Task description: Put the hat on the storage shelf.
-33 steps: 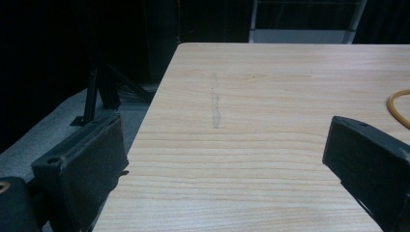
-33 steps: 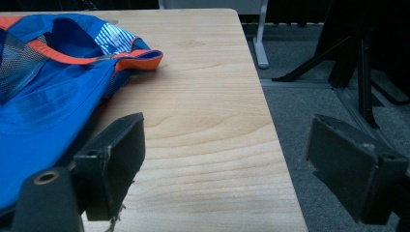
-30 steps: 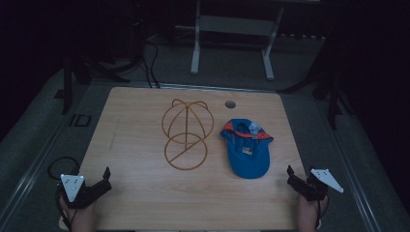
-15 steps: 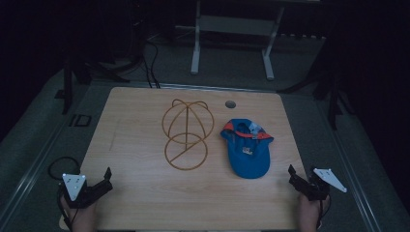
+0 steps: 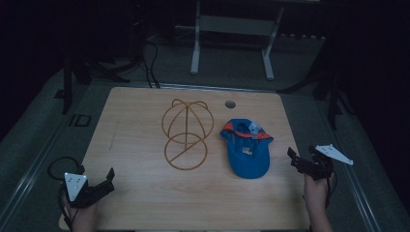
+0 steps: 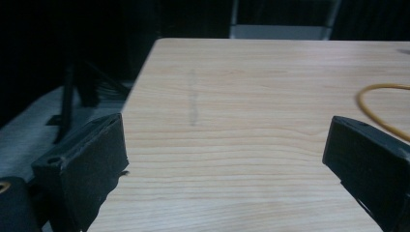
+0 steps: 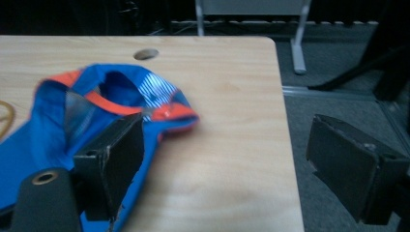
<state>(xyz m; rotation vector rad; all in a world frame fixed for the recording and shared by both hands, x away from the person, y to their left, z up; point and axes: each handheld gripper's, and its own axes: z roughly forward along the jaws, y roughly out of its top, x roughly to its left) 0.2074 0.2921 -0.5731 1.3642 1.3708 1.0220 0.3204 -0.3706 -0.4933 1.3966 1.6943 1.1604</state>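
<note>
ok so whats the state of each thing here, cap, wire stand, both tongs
cap: lying on the table, opening up, not on the stand
wire stand: upright, bare, left of the cap and apart from it
left tongs: open, holding nothing, at the table's near left corner
right tongs: open, holding nothing, right of the cap

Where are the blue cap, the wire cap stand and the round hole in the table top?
blue cap (image 5: 247,153): high view, on the blue brim panel near its label.
wire cap stand (image 5: 185,153): high view, on the crossbar inside the base ring.
round hole (image 5: 230,104): high view, in the middle of the hole by the table's far edge.
</note>
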